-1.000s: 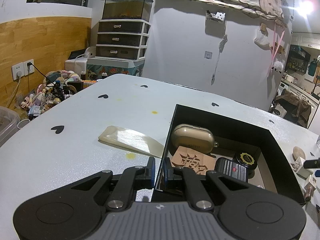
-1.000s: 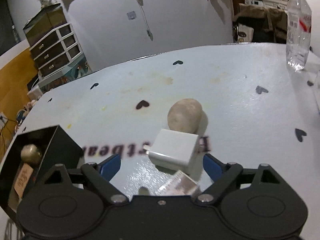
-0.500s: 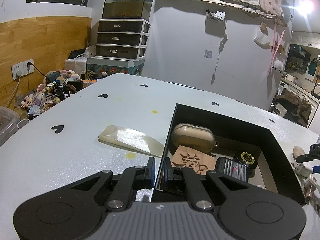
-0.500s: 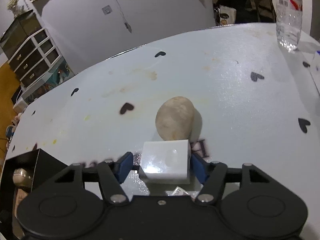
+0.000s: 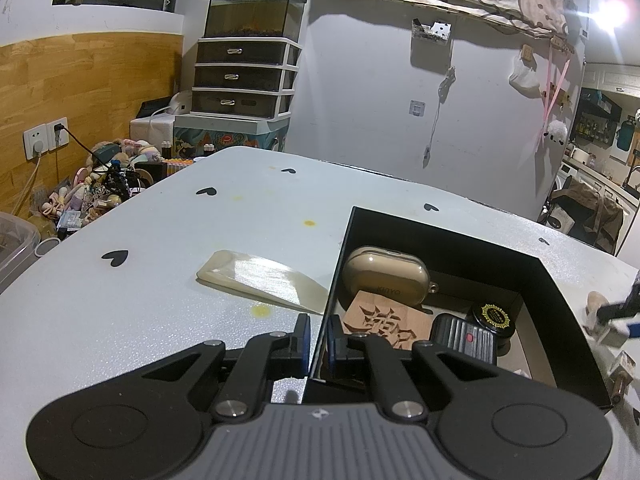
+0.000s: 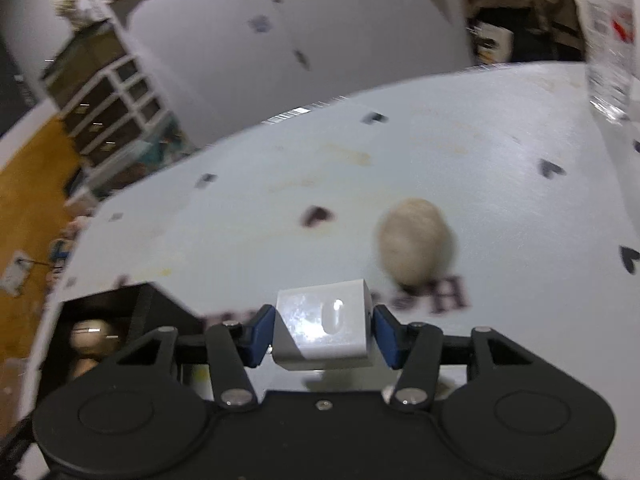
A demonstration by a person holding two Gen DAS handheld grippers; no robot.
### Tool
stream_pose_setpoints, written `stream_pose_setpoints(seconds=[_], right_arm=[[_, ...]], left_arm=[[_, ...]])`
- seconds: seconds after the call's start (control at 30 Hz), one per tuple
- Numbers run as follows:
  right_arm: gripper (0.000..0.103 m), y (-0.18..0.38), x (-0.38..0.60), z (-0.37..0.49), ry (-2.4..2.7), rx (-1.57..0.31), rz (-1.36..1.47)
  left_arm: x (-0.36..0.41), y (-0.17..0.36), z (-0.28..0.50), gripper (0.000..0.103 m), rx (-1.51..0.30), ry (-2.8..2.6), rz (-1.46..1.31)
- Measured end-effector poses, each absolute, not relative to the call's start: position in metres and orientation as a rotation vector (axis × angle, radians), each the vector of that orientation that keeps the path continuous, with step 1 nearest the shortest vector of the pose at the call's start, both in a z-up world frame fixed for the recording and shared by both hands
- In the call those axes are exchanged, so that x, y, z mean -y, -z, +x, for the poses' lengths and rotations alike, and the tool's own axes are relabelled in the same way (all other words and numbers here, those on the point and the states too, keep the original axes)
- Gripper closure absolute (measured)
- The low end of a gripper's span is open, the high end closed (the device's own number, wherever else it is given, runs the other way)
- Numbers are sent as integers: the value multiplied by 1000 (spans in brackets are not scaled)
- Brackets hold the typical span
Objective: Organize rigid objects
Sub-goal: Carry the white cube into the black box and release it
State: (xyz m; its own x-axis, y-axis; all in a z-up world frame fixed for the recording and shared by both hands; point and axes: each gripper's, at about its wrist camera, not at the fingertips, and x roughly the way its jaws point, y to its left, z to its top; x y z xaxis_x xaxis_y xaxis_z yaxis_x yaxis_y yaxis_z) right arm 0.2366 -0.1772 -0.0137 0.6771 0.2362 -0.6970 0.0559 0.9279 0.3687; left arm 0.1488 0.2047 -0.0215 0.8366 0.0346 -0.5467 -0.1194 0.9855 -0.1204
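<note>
My left gripper [image 5: 318,340] is shut on the near wall of the black box [image 5: 440,236], one pad outside and one inside. The box holds a tan earbud case [image 5: 386,276], a carved wooden tile [image 5: 388,328], a ribbed black case [image 5: 464,340] and a round black tin [image 5: 494,316]. In the right wrist view my right gripper [image 6: 324,332] has its jaws closing on a white charger cube [image 6: 324,328], both blue pads against its sides, just above the table. A beige stone [image 6: 414,246] lies beyond it. The box [image 6: 152,304] is at the lower left there.
A cream shell-like wedge [image 5: 260,276] lies on the white table [image 5: 160,280] left of the box. A clear water bottle [image 6: 610,40] stands at the far right. Small items lie right of the box [image 5: 620,368]. Drawers [image 5: 244,76] and clutter sit past the table's far edge.
The right gripper's fingers came together on the white cube and lifted it slightly; its view now is blurred and shifted. The left gripper kept still on the box wall.
</note>
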Motion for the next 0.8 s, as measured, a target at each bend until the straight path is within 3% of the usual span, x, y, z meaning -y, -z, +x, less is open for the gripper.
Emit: stream_pose_setpoints(seconds=[0.33,0.8], right_arm=[[49,-31,103,235,-432,-855,398],[49,-6,6,226,-581,-1119,308]], left_arm=[[-205,21,149,94,-574,-80,-156],[-210,23,145,94,-563,-68,-184]])
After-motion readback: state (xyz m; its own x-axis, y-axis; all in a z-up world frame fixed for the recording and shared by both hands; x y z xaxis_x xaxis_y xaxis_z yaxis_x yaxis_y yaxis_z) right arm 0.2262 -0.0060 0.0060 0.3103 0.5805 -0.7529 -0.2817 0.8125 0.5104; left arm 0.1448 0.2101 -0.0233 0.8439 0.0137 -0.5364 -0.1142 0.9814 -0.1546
